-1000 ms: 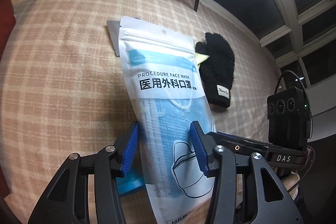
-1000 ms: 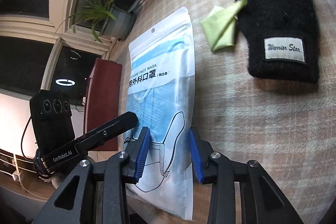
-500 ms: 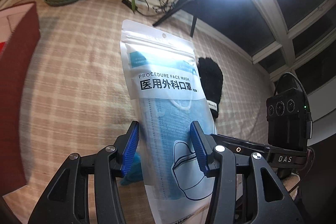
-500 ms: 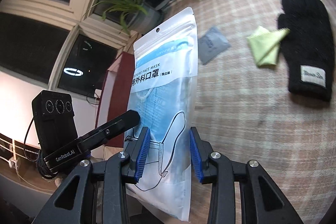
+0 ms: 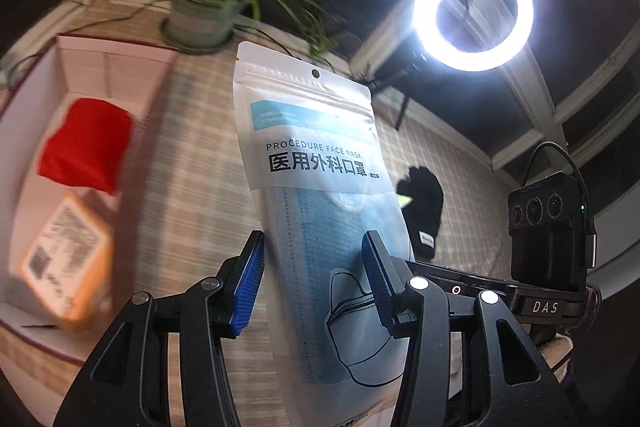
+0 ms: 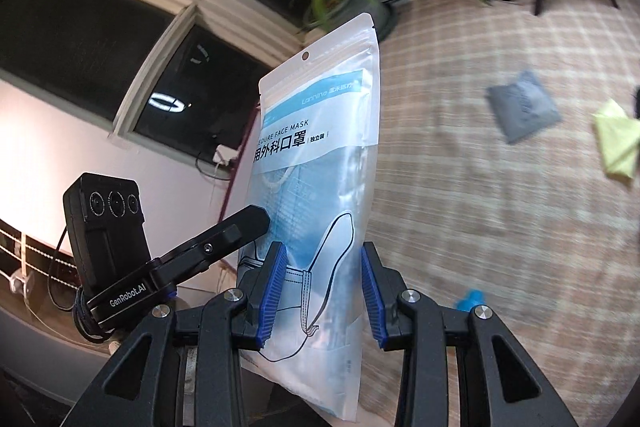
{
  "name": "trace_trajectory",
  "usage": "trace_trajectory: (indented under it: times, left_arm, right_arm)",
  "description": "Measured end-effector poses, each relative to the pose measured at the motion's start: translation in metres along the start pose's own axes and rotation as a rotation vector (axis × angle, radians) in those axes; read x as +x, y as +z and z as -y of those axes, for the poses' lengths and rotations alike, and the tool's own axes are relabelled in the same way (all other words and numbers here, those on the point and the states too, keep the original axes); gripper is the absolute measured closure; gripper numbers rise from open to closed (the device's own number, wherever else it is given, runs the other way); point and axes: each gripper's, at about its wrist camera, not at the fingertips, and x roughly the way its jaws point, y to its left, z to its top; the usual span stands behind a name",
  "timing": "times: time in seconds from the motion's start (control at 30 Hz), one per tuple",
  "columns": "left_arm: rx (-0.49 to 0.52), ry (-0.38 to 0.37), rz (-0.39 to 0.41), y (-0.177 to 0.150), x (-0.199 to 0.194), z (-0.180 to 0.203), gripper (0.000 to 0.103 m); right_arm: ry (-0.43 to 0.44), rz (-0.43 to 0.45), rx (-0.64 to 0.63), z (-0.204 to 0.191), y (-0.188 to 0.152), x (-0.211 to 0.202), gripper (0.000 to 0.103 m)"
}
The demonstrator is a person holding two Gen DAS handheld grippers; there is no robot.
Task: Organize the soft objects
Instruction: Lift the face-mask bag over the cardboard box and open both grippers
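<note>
A face mask pack (image 5: pixel 316 163), white and blue with black print, stands upright in the air between both grippers. My left gripper (image 5: pixel 312 279) is shut on its lower part. My right gripper (image 6: pixel 324 287) is shut on the same pack (image 6: pixel 320 163) from the other side. A black glove (image 5: pixel 422 207) lies on the checked cloth behind the pack, with a yellow-green cloth (image 6: pixel 616 143) beside it. A grey pouch (image 6: pixel 522 111) lies further back. A white box (image 5: pixel 116 67) at the left holds a red soft item (image 5: pixel 86 143) and an orange packet (image 5: pixel 68 259).
A potted plant (image 5: pixel 208 7) stands at the back edge of the cloth. A ring light (image 5: pixel 474 9) on a tripod shines at the back right. A small blue item (image 6: pixel 470 299) lies on the cloth near my right gripper. Windows surround the table.
Both grippers have lifted the mask pack higher and swung it left. The white box with the red item and orange packet has come into the left wrist view.
</note>
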Motion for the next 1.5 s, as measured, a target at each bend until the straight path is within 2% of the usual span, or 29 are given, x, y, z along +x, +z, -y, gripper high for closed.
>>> trace_trajectory:
  times: [0.47,0.87,1.13,1.33,1.37,1.5]
  left_arm:
    - [-0.101,0.082,0.09,0.014,-0.059,-0.092,0.055]
    - [-0.183,0.096,0.094,0.025,-0.075,-0.158,0.055]
    - [-0.212,0.083,0.08,0.028,-0.071,-0.18,0.055]
    - [-0.226,0.081,0.067,0.027,-0.067,-0.189,0.055]
    - [-0.229,0.085,0.067,0.027,-0.066,-0.19,0.057]
    - [-0.222,0.092,0.066,0.025,-0.066,-0.189,0.057]
  right_arm:
    - [0.039,-0.081,-0.074,-0.08,0.019,0.094,0.069]
    - [-0.006,-0.128,-0.113,-0.115,0.026,0.157,0.069]
    - [-0.046,-0.129,-0.104,-0.116,0.031,0.174,0.069]
    - [-0.07,-0.115,-0.091,-0.112,0.034,0.175,0.069]
    - [-0.077,-0.108,-0.095,-0.112,0.034,0.173,0.069]
    - [-0.068,-0.092,-0.095,-0.112,0.035,0.168,0.067]
